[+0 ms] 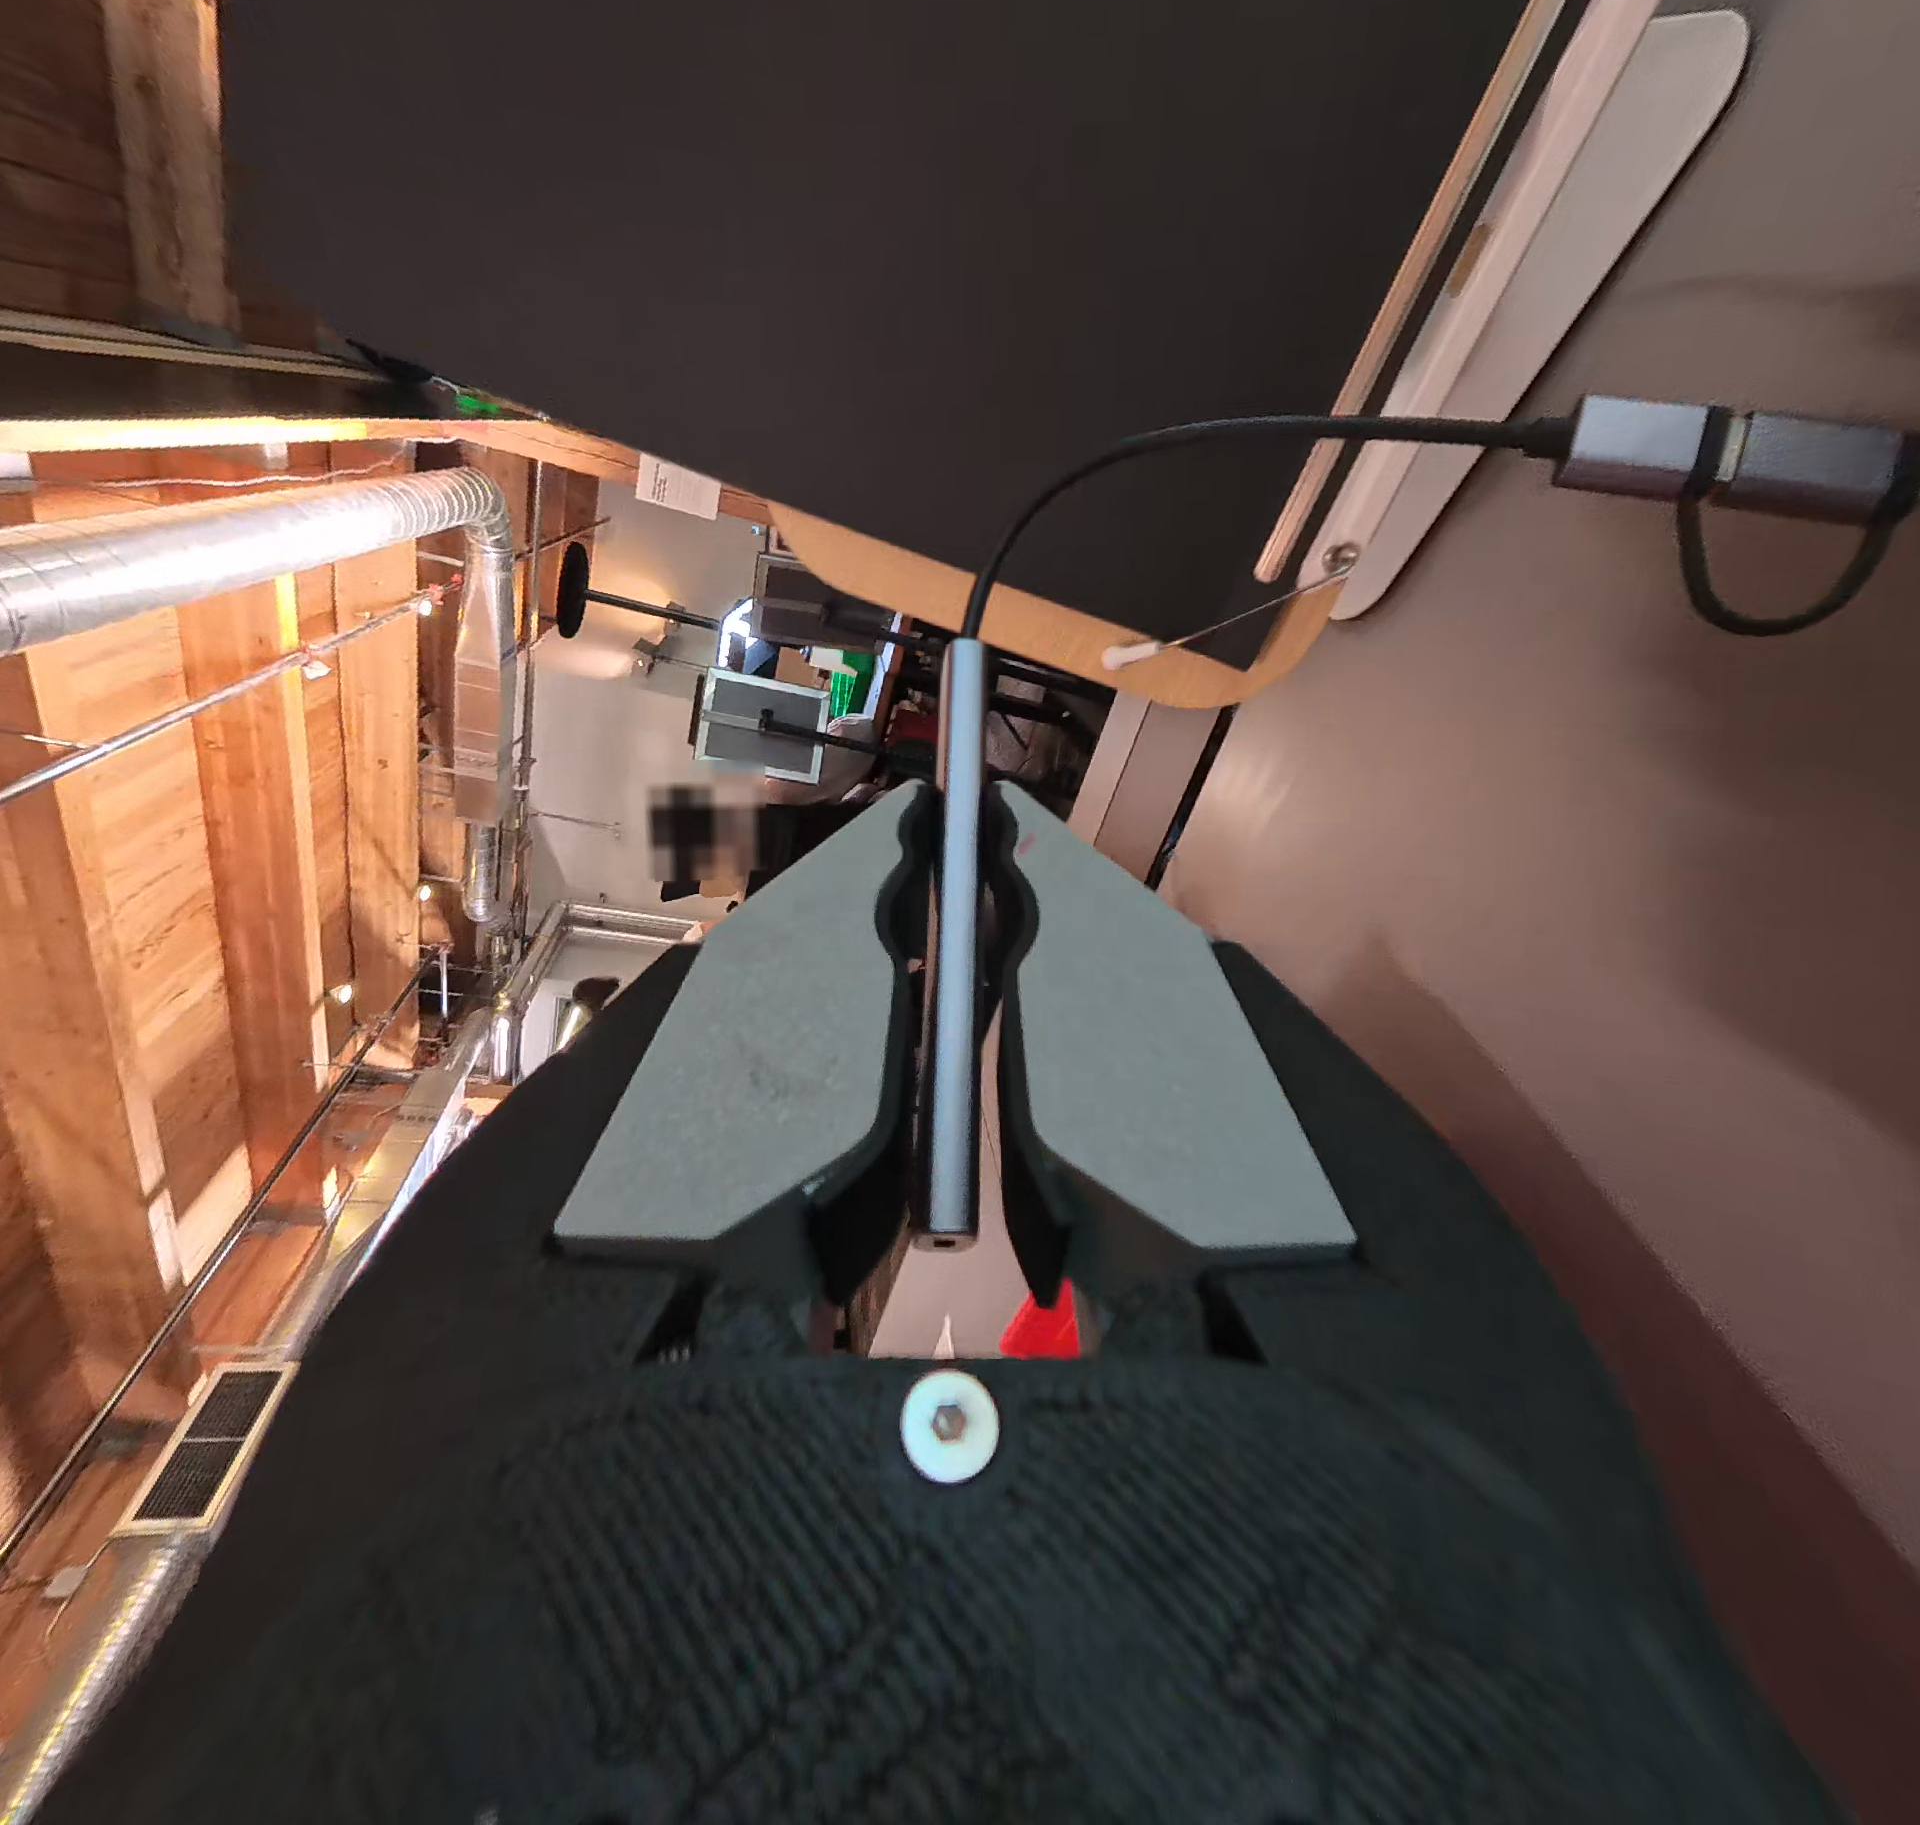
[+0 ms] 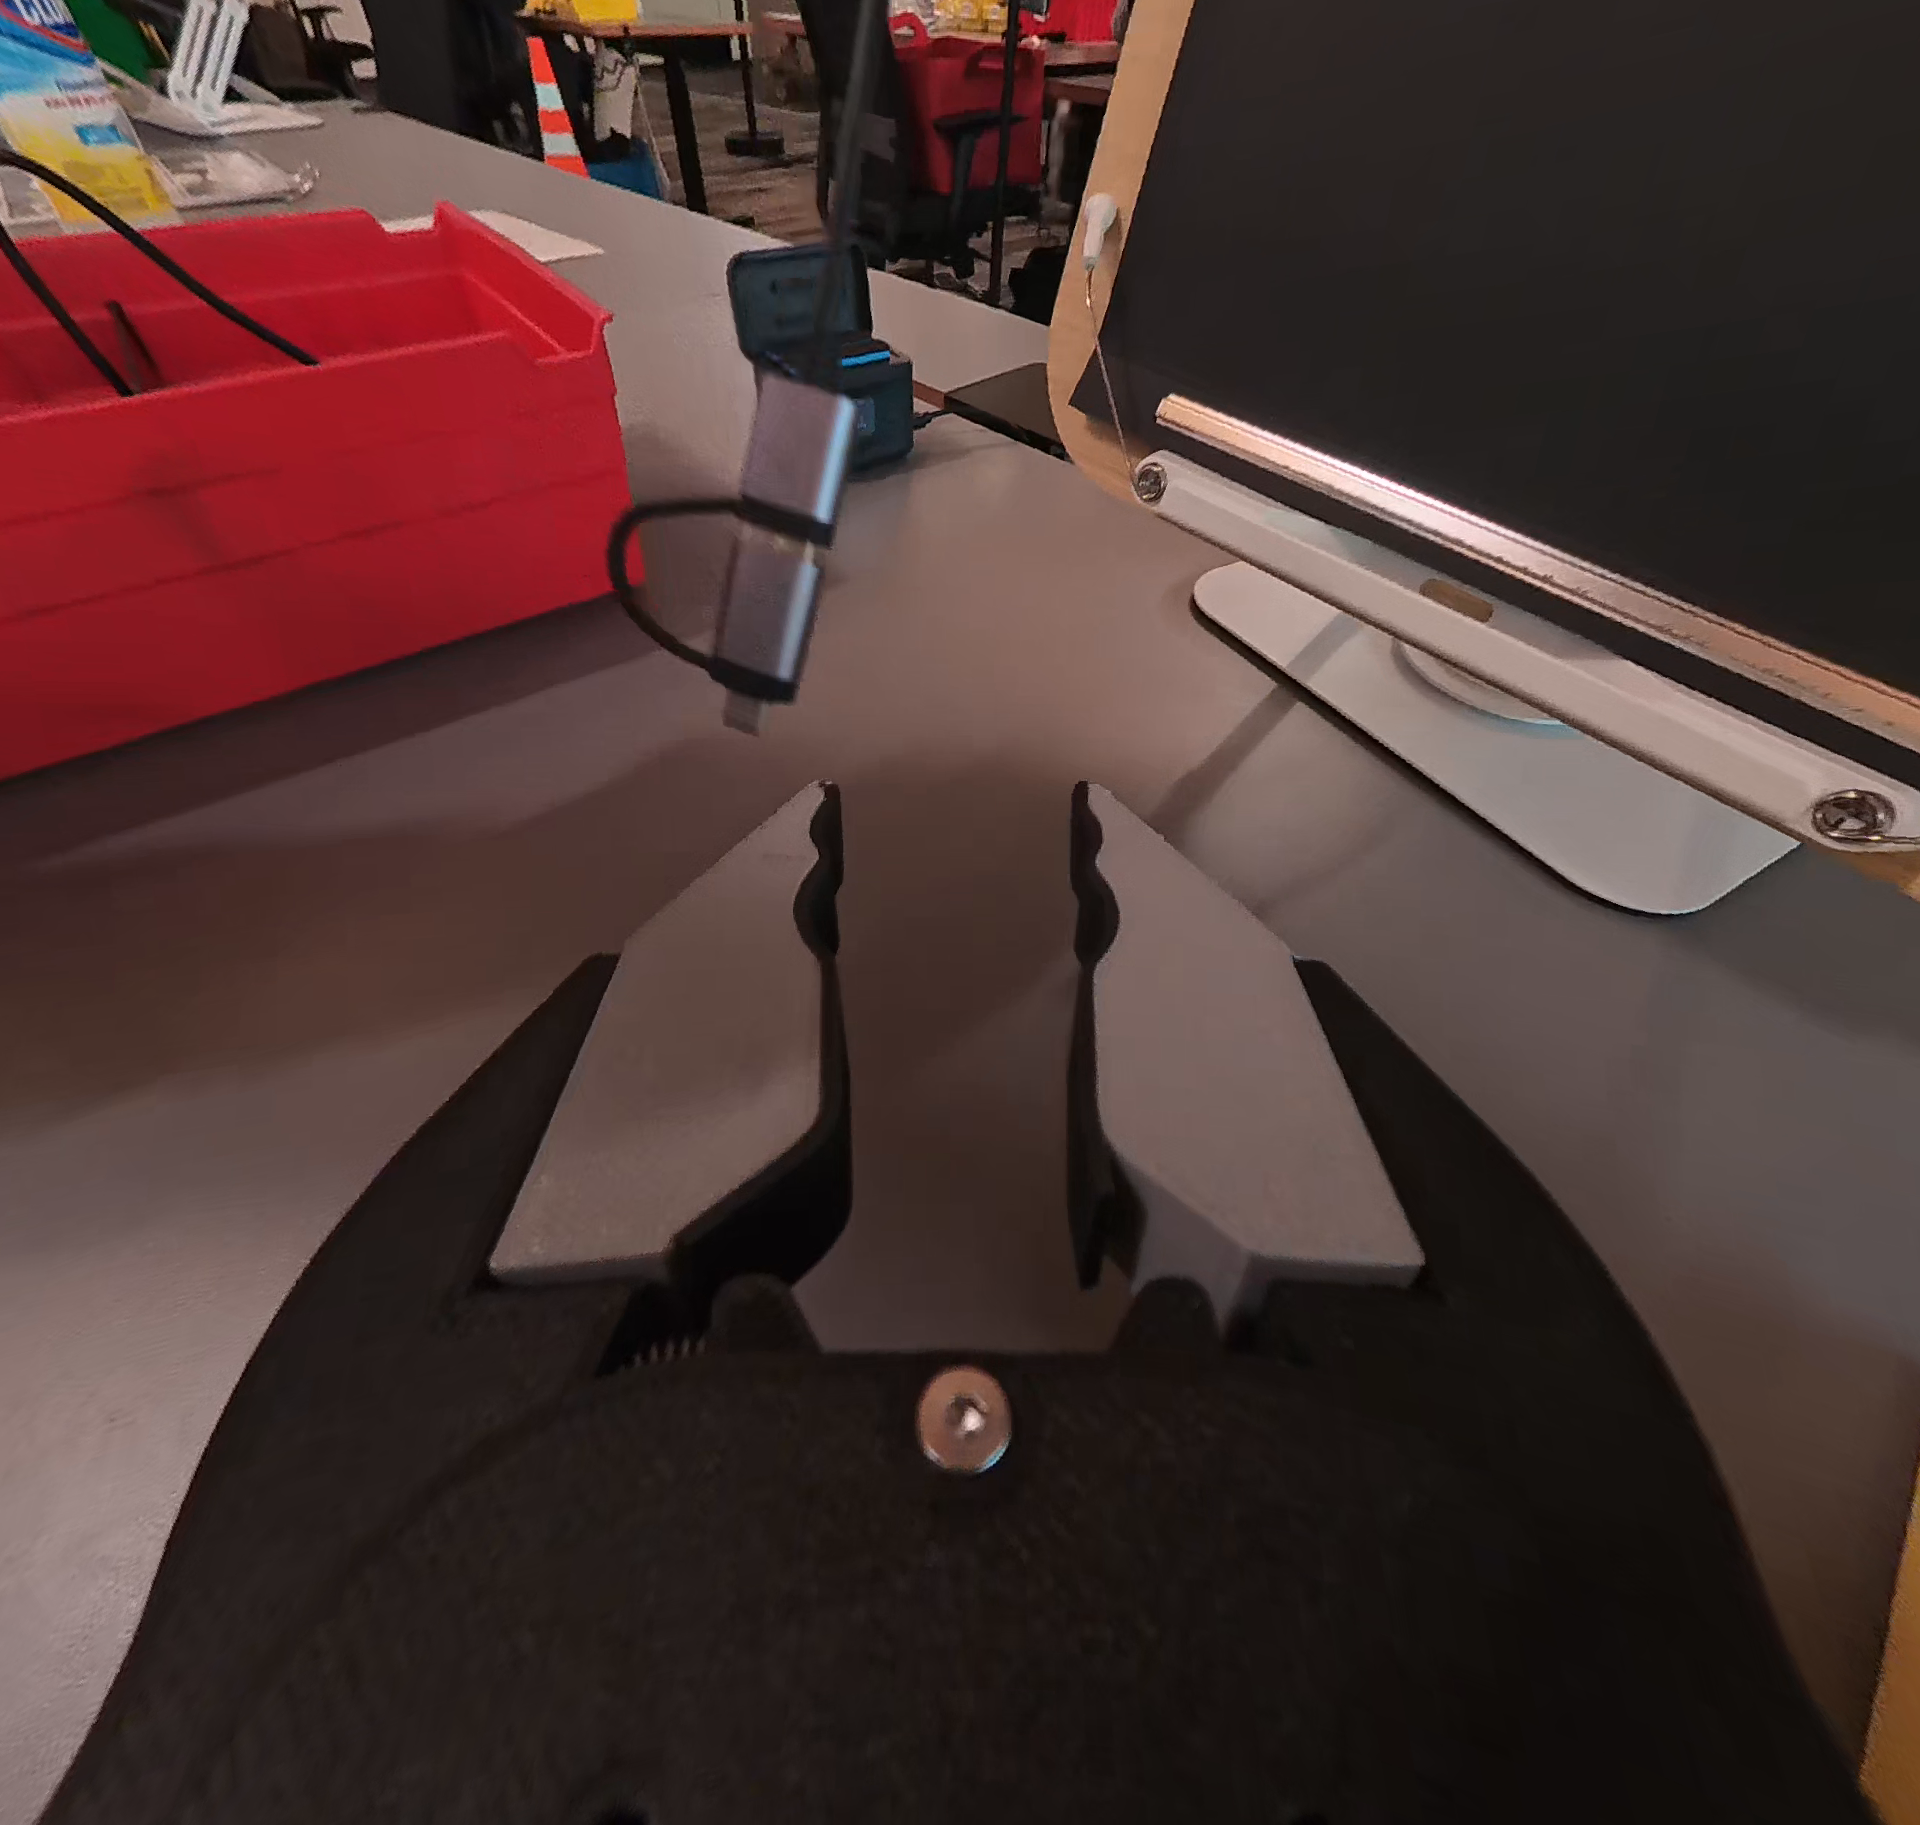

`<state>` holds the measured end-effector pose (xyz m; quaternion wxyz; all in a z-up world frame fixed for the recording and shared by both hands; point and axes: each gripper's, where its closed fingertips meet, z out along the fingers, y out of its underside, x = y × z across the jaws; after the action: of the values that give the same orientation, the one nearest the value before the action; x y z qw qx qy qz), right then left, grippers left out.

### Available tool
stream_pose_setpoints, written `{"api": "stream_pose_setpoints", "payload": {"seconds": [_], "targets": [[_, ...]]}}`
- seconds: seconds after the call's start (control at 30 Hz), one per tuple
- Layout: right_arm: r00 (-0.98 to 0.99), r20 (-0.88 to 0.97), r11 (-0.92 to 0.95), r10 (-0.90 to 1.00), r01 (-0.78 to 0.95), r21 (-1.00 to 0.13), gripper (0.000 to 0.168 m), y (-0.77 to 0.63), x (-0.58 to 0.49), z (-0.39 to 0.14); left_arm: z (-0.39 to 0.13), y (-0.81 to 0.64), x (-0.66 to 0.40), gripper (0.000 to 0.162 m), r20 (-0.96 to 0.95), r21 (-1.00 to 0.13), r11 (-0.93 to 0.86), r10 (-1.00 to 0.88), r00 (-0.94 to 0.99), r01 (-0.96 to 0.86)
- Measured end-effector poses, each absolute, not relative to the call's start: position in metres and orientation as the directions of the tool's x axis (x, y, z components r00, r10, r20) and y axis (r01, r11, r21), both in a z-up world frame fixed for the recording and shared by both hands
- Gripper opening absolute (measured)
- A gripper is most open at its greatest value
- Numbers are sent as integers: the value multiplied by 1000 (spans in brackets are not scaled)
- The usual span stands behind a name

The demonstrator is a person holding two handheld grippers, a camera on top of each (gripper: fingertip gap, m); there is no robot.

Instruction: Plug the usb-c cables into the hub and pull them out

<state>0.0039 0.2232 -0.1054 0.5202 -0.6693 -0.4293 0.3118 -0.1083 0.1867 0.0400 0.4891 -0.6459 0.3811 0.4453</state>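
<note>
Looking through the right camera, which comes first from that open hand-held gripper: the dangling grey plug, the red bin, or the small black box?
From the right hand-held gripper:
1. Grey plug, hanging just ahead, slightly left.
2. Red bin, farther left.
3. Small black box, behind the plug.

Left gripper (image 1: 956,819) clamped, right gripper (image 2: 951,788) agape.

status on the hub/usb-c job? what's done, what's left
Done: the left gripper is shut on the slim grey hub, lifted edge-on. In hand: the hub's own black cable dangles its grey connector in the air ahead of the open, empty right gripper. Left: no plugging is visible yet; the right gripper has yet to grasp a connector.
</note>
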Motion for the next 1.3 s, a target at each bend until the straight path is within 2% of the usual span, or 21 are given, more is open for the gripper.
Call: {"api": "stream_pose_setpoints", "payload": {"seconds": [0.13,0.27,0.43,0.57,0.63,0.73,0.83,0.9,0.93,0.97,1.1,1.23,1.3], "targets": [[447,35,-73,894,223,-972,42,225,8,-97,31,194,-98,7,-942,-311,-208,-64,330,-927],[439,14,-41,898,115,-993,48,223,17,-70,17,193,-78,6,-944,-323,-116,-33,329,-939],[343,-74,-56,936,-60,-997,51,214,31,-36,-18,190,-52,7,-979,-164,-9,124,162,-986],[131,-215,-200,968,-122,-972,35,195,27,-29,-40,189,-38,7,-968,-173,54,177,180,-984],[73,-311,-303,948,-98,-948,37,192,21,-36,-44,187,-30,7,-961,-141,90,227,158,-986],[1,-451,-450,893,-47,-892,39,188,12,-50,-50,186,-18,7,-963,-24,111,263,52,-994],[-51,-572,-574,819,-42,-818,38,189,8,-57,-55,181,-5,7,-967,-12,162,248,52,-987],[-103,-608,-614,787,-44,-788,29,187,7,-56,-57,179,1,6,-968,-8,179,245,53,-984],[-124,-617,-625,777,-37,-779,18,185,7,-57,-58,178,3,7,-970,-13,186,236,57,-982],[-153,-628,-639,763,-30,-769,11,182,7,-56,-60,178,5,6,-972,-28,195,222,72,-980],[-149,-642,-651,752,-17,-759,11,185,7,-62,-66,180,6,7,-976,-114,221,158,151,-968],[-83,-581,-584,810,-32,-811,8,191,9,-65,-75,180,6,19,-919,-383,259,-5,395,-887],[-32,-545,-546,838,-61,-836,6,198,13,-64,-73,179,1,36,-803,-595,246,-129,582,-765]]}}
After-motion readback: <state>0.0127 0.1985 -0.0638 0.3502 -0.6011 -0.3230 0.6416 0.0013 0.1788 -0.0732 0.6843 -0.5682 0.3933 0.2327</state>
